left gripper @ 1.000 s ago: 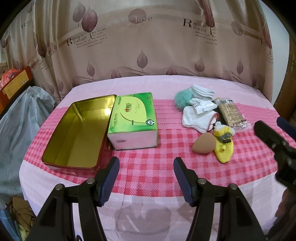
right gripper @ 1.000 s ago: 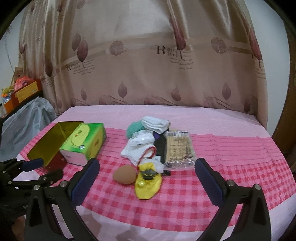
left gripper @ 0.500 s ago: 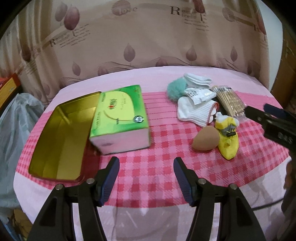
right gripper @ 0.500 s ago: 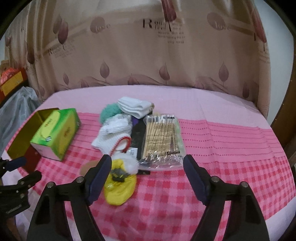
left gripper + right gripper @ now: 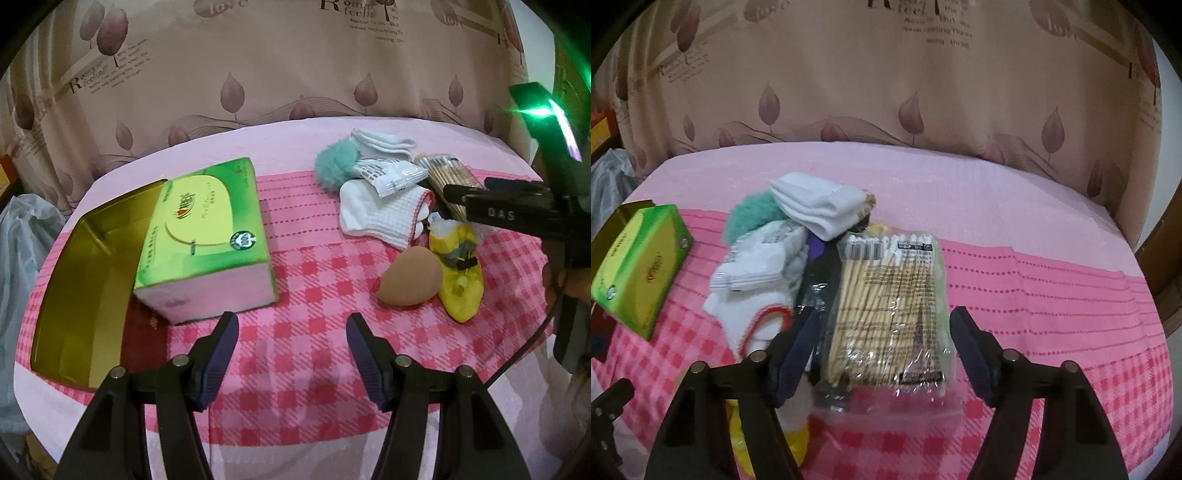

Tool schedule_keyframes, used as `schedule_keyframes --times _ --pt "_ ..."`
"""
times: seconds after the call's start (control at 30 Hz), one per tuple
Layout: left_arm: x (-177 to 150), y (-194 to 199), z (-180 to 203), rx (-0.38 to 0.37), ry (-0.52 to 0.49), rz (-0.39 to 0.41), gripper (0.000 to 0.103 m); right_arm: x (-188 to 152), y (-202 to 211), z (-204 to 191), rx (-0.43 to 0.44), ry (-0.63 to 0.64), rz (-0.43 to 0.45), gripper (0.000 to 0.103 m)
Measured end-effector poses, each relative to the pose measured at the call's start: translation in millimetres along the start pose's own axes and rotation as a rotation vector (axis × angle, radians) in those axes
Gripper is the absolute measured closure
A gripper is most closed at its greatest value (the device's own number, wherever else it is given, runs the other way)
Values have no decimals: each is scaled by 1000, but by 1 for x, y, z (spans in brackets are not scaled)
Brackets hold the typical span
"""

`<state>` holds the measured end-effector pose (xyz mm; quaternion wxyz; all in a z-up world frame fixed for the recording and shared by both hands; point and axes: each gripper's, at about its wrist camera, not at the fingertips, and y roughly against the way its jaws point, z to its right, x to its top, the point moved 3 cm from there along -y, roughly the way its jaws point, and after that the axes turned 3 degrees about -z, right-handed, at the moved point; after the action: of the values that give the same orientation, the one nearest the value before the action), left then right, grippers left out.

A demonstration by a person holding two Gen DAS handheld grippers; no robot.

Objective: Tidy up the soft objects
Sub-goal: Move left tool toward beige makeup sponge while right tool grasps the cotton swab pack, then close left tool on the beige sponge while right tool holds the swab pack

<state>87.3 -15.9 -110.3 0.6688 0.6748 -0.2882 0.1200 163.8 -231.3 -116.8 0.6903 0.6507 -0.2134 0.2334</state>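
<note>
A pile of small items lies on the pink checked cloth. It holds a clear packet of cotton swabs (image 5: 890, 295), folded white socks (image 5: 820, 206), a teal pom-pom (image 5: 750, 214), a white sachet (image 5: 761, 262) and a red-trimmed white sock (image 5: 753, 321). My right gripper (image 5: 886, 317) hovers over the swab packet with its jaws closing. The packet sits between the fingers with a gap on each side. My left gripper (image 5: 291, 321) stands open over bare cloth, in front of the green tissue pack (image 5: 207, 236). A beige sponge egg (image 5: 412, 277) and a yellow sock (image 5: 460, 291) lie to its right.
An open gold tin (image 5: 85, 280) sits left of the tissue pack. A black packet (image 5: 820, 273) lies beside the swabs. A leaf-print curtain (image 5: 886, 92) hangs behind the table. A grey plastic bag (image 5: 22, 236) is off the table's left edge.
Both grippers have come forward and lower toward the table. The right gripper's jaws have narrowed, and it has shifted from over the yellow sock to straddle the swab packet.
</note>
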Motion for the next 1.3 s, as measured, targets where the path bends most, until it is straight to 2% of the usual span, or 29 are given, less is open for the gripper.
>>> schedule_keyframes --times 0.13,0.33,0.47,0.73,0.97,1.07,1.3 --pt "5 -6 3 -4 -16 0 41 2 -8 2 23 -14 -7 44" --pt "15 -12 13 -1 -54 4 41 4 -6 1 47 -23 15 65" --pt "21 -15 25 -9 -97 10 41 3 0 7 71 -58 26 72" --pt "24 -20 48 -64 -176 2 41 3 29 16 76 -101 49 75" --pt "32 -19 54 -155 -173 -1 40 -17 62 22 110 -142 71 75" --pt "33 -16 59 -182 -194 2 29 -24 73 24 127 -162 80 75" --pt "38 -22 75 -182 -260 -22 28 -22 83 24 156 -169 107 75"
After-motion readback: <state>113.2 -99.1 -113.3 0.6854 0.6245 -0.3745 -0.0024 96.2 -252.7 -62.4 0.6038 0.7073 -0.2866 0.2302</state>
